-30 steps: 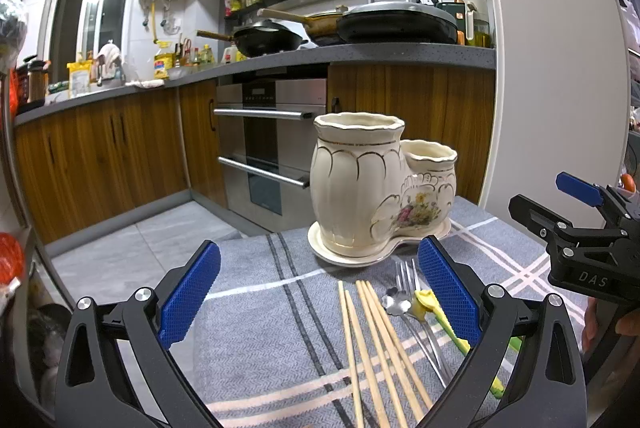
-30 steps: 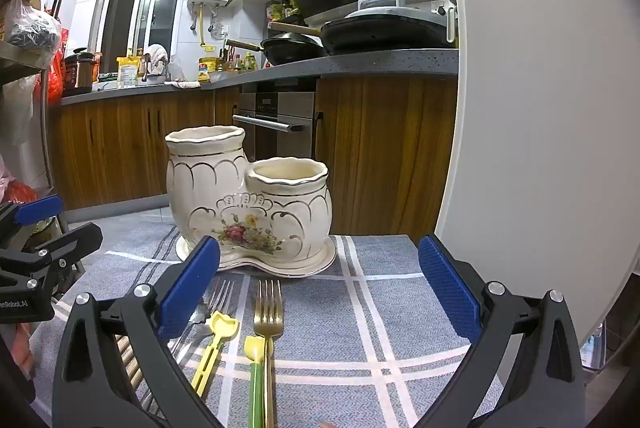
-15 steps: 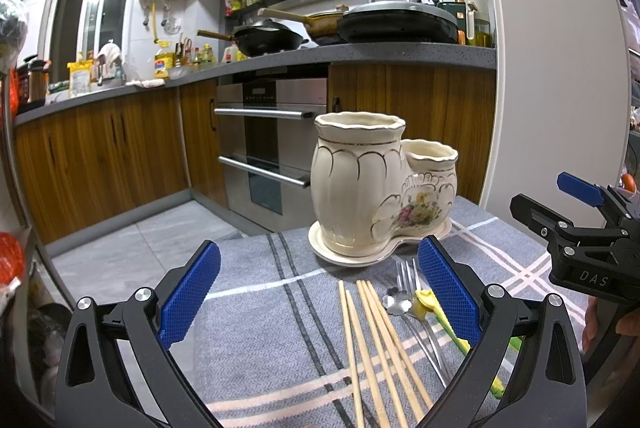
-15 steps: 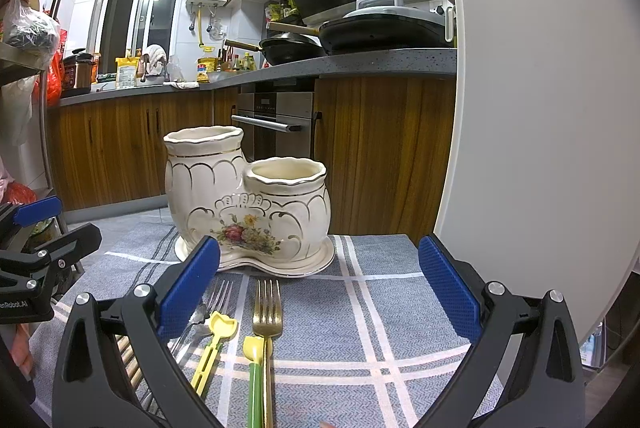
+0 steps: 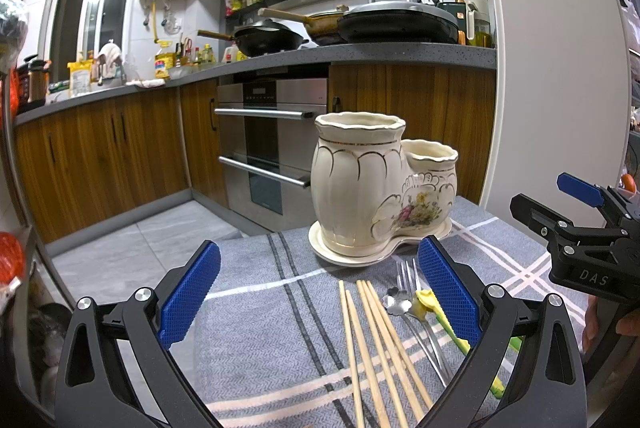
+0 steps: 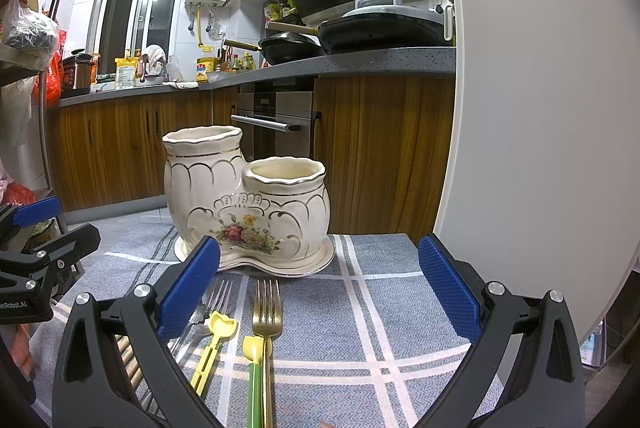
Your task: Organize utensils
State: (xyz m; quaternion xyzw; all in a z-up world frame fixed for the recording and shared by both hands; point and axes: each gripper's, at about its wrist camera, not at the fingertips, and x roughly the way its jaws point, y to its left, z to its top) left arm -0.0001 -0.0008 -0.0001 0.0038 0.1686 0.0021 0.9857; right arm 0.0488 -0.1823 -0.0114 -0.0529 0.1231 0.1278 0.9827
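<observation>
While both claws gape empty, five chopsticks (image 5: 376, 344) and two forks (image 6: 267, 312) lie flat.

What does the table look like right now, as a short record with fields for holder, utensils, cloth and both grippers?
holder: cream ceramic holder with two cups, upright on its saucer; nothing sticks out of either cup
utensils: chopsticks, silver fork, gold fork, yellow utensil and green-handled utensil lying flat in front of the holder
cloth: grey checked cloth under everything
left gripper: open, empty, above the chopsticks
right gripper: open, empty, above the gold fork
</observation>
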